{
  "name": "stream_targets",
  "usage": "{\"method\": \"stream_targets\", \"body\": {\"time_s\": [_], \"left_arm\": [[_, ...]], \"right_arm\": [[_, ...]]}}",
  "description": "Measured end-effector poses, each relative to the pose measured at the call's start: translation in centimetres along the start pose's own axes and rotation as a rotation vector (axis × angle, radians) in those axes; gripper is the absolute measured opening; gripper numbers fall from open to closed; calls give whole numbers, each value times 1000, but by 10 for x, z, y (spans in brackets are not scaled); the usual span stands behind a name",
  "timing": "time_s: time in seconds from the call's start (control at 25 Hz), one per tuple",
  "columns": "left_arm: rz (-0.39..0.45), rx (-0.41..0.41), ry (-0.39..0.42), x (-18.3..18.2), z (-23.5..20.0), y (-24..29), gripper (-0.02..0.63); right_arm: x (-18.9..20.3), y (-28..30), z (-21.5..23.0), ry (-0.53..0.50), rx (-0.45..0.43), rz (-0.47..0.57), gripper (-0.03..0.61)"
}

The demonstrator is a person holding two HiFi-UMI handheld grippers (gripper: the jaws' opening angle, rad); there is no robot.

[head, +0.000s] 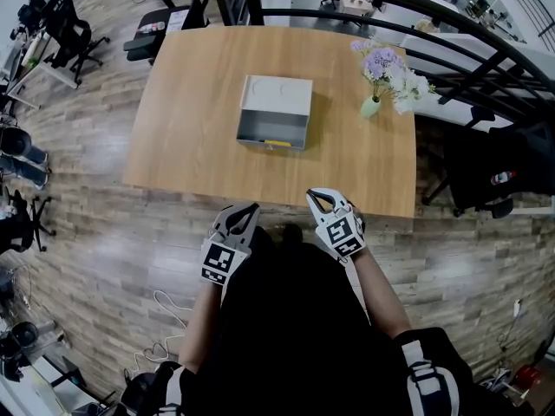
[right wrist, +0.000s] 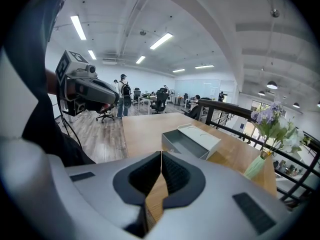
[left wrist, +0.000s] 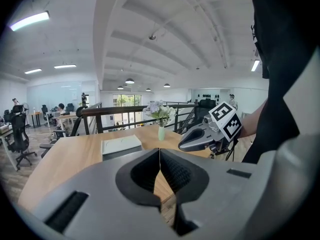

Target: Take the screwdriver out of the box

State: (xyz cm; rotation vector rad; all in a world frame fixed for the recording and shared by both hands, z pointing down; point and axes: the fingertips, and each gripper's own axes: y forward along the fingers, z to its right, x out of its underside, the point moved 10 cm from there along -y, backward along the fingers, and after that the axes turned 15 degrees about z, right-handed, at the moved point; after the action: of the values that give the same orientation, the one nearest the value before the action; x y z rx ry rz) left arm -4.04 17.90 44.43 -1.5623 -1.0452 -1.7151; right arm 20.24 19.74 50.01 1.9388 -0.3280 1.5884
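Observation:
A grey box (head: 275, 111) lies in the middle of the wooden table (head: 191, 137), its drawer slid out toward me. A thin yellow strip, the screwdriver (head: 277, 142), shows at the drawer's near edge. The box also appears in the left gripper view (left wrist: 121, 146) and in the right gripper view (right wrist: 190, 141). My left gripper (head: 252, 207) and right gripper (head: 312, 197) hover side by side just short of the table's near edge, both shut and empty. The left gripper's tips (left wrist: 159, 151) and the right gripper's tips (right wrist: 161, 155) are pressed together.
A pale green vase of flowers (head: 381, 76) stands on the table to the right of the box. A dark railing (head: 451, 42) runs behind and right of the table. Office chairs (head: 65, 33) stand at the far left on the wood floor.

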Motion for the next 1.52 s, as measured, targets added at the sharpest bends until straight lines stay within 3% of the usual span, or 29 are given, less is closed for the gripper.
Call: {"method": "stream_targets", "body": {"time_s": [0.48, 1.52], "left_arm": [[2, 4, -23, 3, -30, -1, 23], [60, 154, -68, -4, -194, 32, 23]], "right_arm": [[-11, 26, 2, -11, 3, -23, 28], [-67, 141, 15, -45, 119, -98, 28]]}}
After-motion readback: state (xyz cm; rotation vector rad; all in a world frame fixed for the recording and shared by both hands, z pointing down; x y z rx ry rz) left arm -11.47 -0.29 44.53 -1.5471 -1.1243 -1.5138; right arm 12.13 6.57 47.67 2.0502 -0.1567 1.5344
